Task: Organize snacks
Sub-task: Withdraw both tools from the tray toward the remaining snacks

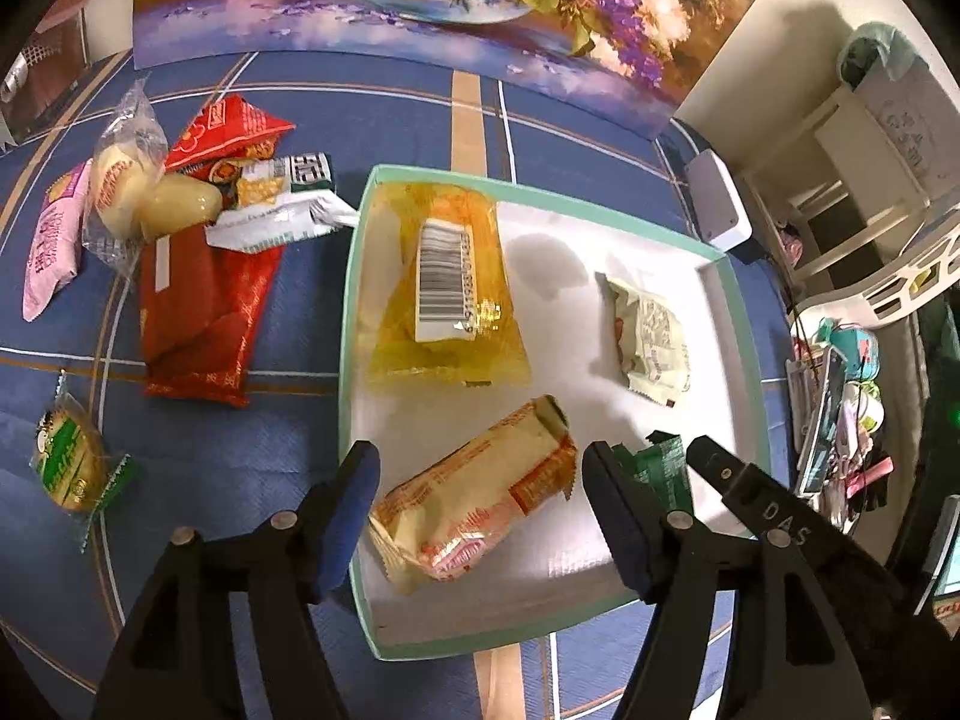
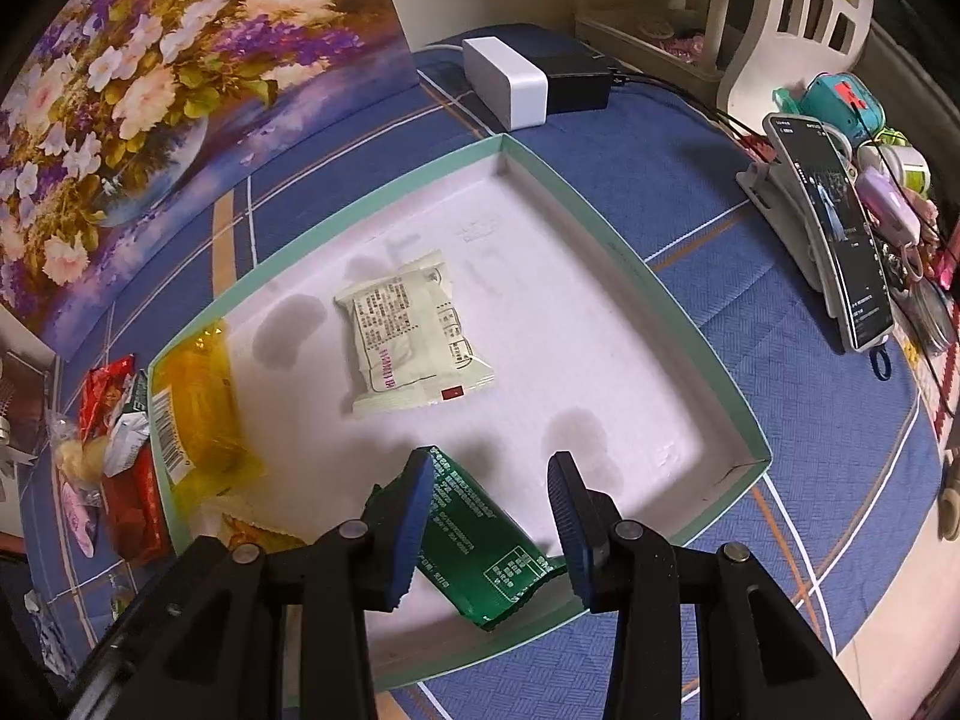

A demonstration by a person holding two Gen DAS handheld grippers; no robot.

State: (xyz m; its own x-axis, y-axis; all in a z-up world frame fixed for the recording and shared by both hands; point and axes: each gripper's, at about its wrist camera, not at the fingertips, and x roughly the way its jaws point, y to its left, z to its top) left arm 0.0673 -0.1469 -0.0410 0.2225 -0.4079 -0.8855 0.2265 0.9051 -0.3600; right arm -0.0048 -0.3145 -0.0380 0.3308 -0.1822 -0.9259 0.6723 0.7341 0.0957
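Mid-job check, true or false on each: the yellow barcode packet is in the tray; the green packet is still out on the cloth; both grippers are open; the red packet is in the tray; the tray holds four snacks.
1. The yellow barcode packet lies in the tray. True.
2. The green packet is on the cloth. False: it lies in the tray, between the open right gripper fingers.
3. Both grippers are open. True; the left gripper straddles the orange-print packet.
4. The red packet is in the tray. False: it lies on the blue cloth.
5. The tray holds four snacks. True, counting the pale packet.
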